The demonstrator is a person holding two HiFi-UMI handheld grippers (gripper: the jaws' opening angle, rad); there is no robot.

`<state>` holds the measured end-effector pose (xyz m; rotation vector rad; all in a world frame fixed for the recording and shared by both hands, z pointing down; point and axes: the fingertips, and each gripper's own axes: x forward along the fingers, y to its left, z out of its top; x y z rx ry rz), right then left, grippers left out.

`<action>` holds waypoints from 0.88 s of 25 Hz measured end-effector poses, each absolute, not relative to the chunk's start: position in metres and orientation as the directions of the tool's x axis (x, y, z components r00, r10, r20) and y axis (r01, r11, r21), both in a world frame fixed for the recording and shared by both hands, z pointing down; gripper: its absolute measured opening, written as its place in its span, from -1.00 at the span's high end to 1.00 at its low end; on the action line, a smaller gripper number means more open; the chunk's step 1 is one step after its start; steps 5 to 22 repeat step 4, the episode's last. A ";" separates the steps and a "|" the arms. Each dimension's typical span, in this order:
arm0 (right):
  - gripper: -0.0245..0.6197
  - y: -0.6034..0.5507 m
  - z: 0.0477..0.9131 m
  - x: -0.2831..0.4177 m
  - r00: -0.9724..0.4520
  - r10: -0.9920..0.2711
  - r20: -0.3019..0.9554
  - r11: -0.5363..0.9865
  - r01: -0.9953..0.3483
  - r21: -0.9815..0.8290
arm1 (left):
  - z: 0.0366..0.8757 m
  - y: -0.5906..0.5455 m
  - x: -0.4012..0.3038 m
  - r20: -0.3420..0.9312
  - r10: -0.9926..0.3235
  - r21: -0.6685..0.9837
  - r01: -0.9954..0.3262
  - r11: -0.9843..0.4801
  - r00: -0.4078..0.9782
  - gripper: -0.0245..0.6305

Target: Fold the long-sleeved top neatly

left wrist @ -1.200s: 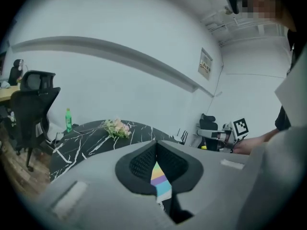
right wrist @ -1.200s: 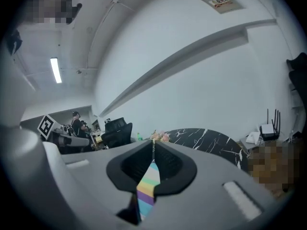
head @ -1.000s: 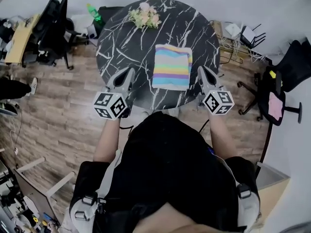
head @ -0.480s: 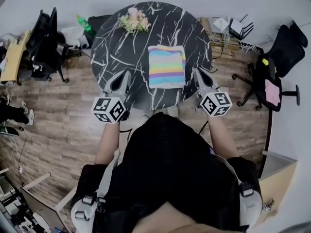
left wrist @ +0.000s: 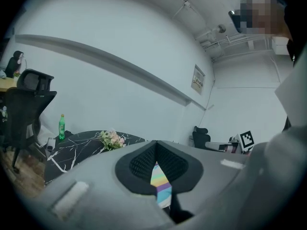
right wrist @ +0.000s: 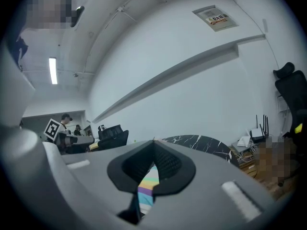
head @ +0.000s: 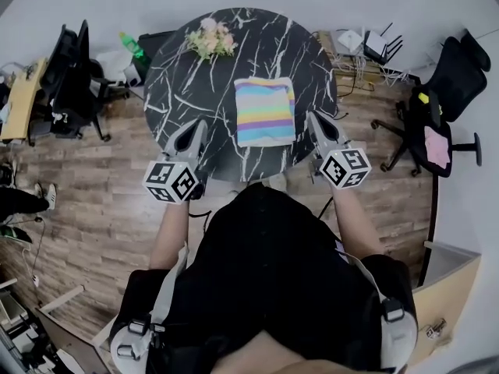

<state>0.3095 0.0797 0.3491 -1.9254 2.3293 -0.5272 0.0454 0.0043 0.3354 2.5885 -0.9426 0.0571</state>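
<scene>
Striped long-sleeved top [head: 265, 111] is folded into a rectangle, flat on the round black marble table [head: 175, 92], toward the near edge. Left gripper [head: 198, 125] and right gripper [head: 314, 120] sit either side of it, clear of the fabric. Both have jaws together with nothing held. Flower bunch [head: 207, 39] at far edge.

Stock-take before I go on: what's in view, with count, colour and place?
Table: one, black marble with white veins, round, ahead of the person.
Folded top: one, pastel stripes, on the table, right of centre.
Flowers: one bunch, pink and white, table's far left.
Bottle: one, green, off the table, far left.
Office chairs: at least two, black, floor left and right.
Left gripper: one, grey, shut and empty, left of the top.
Right gripper: one, grey, shut and empty, right of the top.
</scene>
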 end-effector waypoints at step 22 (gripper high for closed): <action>0.90 0.081 0.350 0.312 -0.214 -0.963 0.166 0.155 -0.938 -0.311 | 0.337 0.004 0.046 0.168 -0.616 0.352 -0.630 -0.692 0.770 0.90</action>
